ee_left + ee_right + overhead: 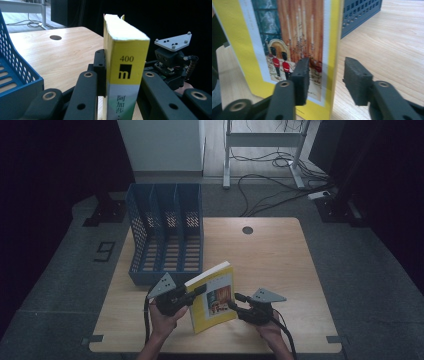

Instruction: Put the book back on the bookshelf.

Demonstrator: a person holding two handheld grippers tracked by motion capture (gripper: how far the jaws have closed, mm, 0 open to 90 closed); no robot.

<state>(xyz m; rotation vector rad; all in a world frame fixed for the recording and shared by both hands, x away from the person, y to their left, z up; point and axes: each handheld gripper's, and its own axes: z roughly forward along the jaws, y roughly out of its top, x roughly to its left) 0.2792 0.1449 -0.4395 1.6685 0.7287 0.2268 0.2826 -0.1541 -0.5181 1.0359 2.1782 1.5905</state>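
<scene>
Your wooden table [280, 265] carries the blue file rack [167, 232]; just in front of the rack stands your yellow book [214, 295]. Your left gripper [196, 293] pinches its spine, while your right gripper [238, 301] straddles its far edge, jaws spread, not pressing.

Both forearms coming in over the worktop's [280, 245] near edge. Left tool [192, 295] clamped tight, jaws pointing right, hand [165, 312] wrapped underneath. Right tool [239, 302] aimed left toward it, jaws standing apart, pads [302, 75] not pressing on anything.
</scene>
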